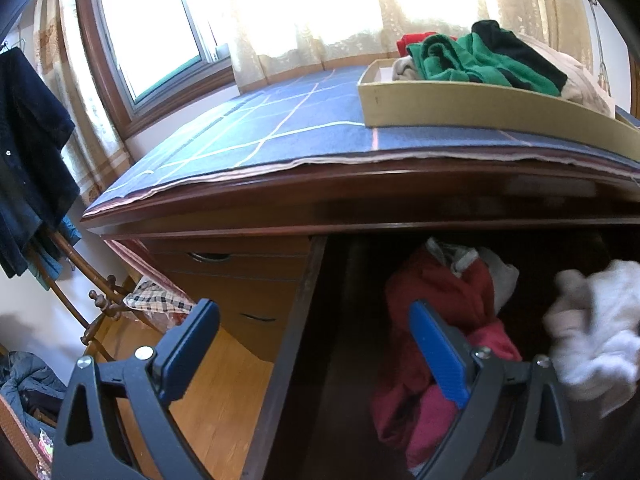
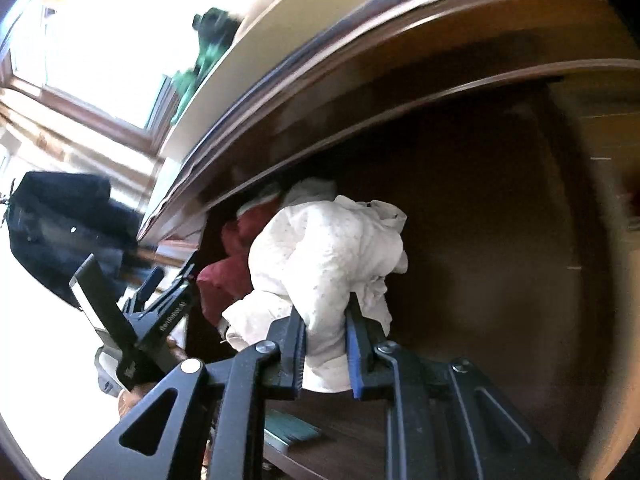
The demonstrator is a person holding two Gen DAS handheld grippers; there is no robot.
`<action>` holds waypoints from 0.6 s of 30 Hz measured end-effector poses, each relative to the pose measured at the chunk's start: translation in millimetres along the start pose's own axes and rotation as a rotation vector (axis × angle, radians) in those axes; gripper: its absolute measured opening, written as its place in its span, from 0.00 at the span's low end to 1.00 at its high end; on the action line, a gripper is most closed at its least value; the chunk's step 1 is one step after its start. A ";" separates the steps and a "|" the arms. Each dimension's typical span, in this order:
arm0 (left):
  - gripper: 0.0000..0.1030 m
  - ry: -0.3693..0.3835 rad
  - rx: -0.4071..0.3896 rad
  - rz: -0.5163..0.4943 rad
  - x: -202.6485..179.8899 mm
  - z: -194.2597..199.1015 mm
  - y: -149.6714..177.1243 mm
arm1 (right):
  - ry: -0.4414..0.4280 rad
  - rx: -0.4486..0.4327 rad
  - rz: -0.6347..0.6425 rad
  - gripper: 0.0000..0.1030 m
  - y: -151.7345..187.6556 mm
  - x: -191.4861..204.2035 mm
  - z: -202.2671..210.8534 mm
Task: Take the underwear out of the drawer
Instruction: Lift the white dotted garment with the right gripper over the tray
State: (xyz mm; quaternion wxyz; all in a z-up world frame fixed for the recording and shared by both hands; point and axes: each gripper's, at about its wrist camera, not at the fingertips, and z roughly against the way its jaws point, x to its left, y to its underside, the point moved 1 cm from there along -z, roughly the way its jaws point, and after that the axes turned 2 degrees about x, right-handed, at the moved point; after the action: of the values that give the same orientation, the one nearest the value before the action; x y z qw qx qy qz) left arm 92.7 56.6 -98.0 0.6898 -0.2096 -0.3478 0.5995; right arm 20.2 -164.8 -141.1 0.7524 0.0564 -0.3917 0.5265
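Pinching a bunched white garment (image 2: 328, 256), the right gripper (image 2: 325, 354) is clamping its two blue pads tightly on the cloth's lower fold, with the bundle bulging above the pads toward twelve o'clock. This white underwear is hanging in front of the open drawer (image 2: 480, 208), whose dark wooden inside is filling the view behind it. At about ten o'clock from the white bundle, a heap of red clothing (image 2: 236, 256) is lying inside the drawer, partly hidden behind the white cloth.

From the left wrist view, the left gripper (image 1: 316, 354) is standing wide open with nothing between its fingers, pointing at the drawer's left wall. The red clothing (image 1: 440, 308) is sitting at one o'clock from it, and the white garment (image 1: 596, 328), blurred, is showing at three o'clock near the frame edge.

Above the drawer, the worktop (image 1: 256, 132) is wearing a blue checked cloth. At two o'clock on it, a pale tray (image 1: 460, 106) is holding green clothes (image 1: 472, 60).
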 end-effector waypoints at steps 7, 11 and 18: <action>0.94 -0.011 -0.007 -0.033 -5.9 2.4 0.8 | 0.007 -0.045 -0.049 0.18 9.6 -23.8 26.6; 0.94 -0.013 -0.030 -0.042 -9.1 7.0 2.1 | -0.014 -0.055 -0.052 0.18 9.7 -21.2 27.6; 0.94 -0.007 -0.054 -0.044 -9.2 9.4 0.7 | -0.102 -0.114 -0.008 0.18 5.5 -4.0 47.3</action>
State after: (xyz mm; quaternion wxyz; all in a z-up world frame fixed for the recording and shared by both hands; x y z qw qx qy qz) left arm 85.0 46.6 -94.3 0.6957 -0.2181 -0.3708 0.5753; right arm -10.0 -189.0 -113.1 0.7354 0.0418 -0.4589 0.4969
